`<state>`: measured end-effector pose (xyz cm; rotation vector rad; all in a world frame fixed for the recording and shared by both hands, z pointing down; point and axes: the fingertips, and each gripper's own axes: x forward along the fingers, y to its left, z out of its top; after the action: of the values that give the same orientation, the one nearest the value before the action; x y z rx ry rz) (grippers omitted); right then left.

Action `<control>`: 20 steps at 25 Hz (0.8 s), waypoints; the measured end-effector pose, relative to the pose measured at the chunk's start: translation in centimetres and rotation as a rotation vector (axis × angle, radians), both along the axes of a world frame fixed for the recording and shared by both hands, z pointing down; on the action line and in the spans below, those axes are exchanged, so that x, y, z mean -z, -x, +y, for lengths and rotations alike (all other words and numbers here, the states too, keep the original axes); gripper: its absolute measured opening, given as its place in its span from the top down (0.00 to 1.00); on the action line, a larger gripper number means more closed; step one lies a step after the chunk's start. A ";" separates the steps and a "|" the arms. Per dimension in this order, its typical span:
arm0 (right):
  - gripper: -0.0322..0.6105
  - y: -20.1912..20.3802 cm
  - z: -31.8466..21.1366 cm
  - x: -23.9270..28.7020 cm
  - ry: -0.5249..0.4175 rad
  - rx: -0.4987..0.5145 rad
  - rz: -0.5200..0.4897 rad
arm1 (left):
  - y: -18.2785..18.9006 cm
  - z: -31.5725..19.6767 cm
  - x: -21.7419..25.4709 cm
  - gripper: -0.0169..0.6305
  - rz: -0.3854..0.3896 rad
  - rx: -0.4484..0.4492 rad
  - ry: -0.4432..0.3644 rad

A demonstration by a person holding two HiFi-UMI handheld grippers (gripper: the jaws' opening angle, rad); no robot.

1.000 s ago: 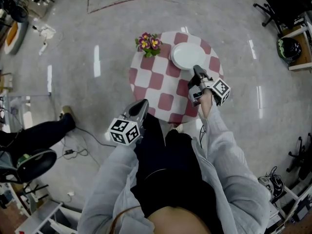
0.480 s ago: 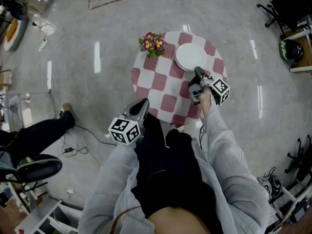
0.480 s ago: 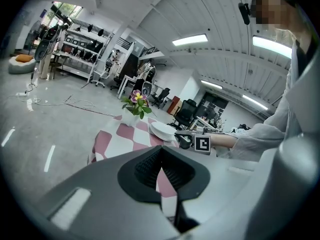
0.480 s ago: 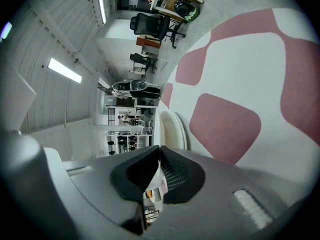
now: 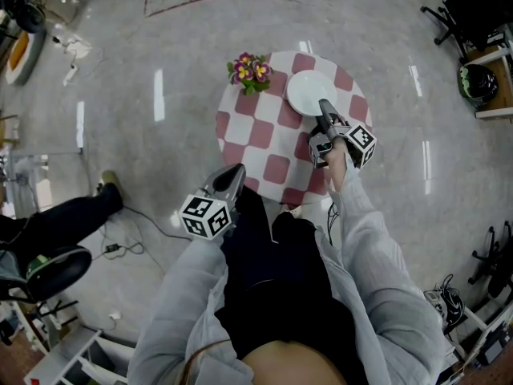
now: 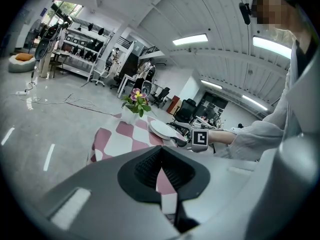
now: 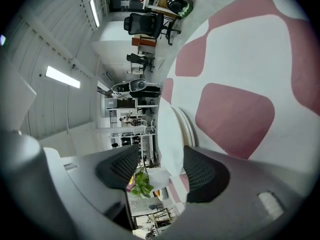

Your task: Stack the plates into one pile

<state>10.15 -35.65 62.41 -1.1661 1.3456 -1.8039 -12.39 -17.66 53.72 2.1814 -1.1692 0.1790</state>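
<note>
A pile of white plates lies at the far right of the round table with the red-and-white checked cloth. My right gripper is at the pile's near edge. In the right gripper view its jaws are opening, with the top plate's rim between the pads and a gap on one side. My left gripper hangs shut and empty at the table's near edge. In the left gripper view its pads meet, and the plates show beyond.
A potted flower stands at the table's far left edge. A person's leg and shoe lie at the left on the floor, with cables nearby. Office chairs and a shelf stand at the far right.
My right gripper has edged forward and down, so that its tips now lie over the plate pile's near rim. The left gripper has stayed where it was.
</note>
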 end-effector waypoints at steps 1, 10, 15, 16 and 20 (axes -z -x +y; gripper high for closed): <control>0.51 0.0 0.0 0.1 0.003 0.001 -0.002 | -0.1 0.1 0.0 0.96 0.001 -0.002 0.000; 0.13 0.3 -2.3 1.7 0.069 -0.036 -0.032 | 0.2 0.5 -0.1 0.96 -0.001 -0.008 -0.003; 0.03 -0.1 -2.7 1.8 0.144 -0.029 0.038 | 0.2 0.7 0.3 0.96 -0.006 -0.011 -0.018; 0.03 -0.2 -2.7 1.8 0.148 -0.031 0.035 | 0.2 0.7 0.4 0.96 -0.007 -0.011 -0.023; 0.03 0.3 -2.9 1.5 0.172 -0.030 -0.009 | 0.1 1.0 0.7 0.96 -0.011 -0.009 -0.035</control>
<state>9.88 -38.51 60.93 -1.2584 1.1800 -1.9317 -12.47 -16.67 52.99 2.2195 -1.1769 0.1759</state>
